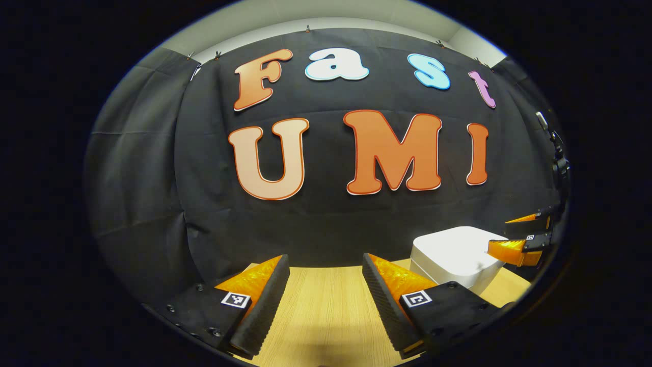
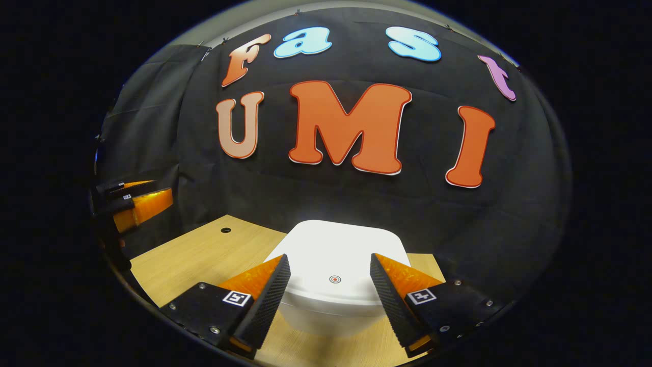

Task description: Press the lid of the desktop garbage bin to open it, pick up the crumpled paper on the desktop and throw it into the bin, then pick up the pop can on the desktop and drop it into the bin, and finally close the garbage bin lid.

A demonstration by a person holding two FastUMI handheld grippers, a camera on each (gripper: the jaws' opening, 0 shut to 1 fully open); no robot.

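A white desktop garbage bin (image 2: 333, 255) with its lid down stands on the wooden desk, straight ahead in the right gripper view. A small round mark (image 2: 334, 279) sits near the lid's front edge. My right gripper (image 2: 330, 265) hovers just above that front edge, open, nothing between its fingers. In the left gripper view the bin (image 1: 451, 255) stands at the right, with the right gripper (image 1: 519, 237) over its far side. My left gripper (image 1: 326, 262) is open above bare desk, to the left of the bin. In the right gripper view the left gripper (image 2: 140, 204) appears at the far left.
The wooden desk (image 2: 204, 250) runs back to the black cloth wall, with a small round hole (image 2: 225, 230) near its far left corner. The cloth wall stands close behind the bin.
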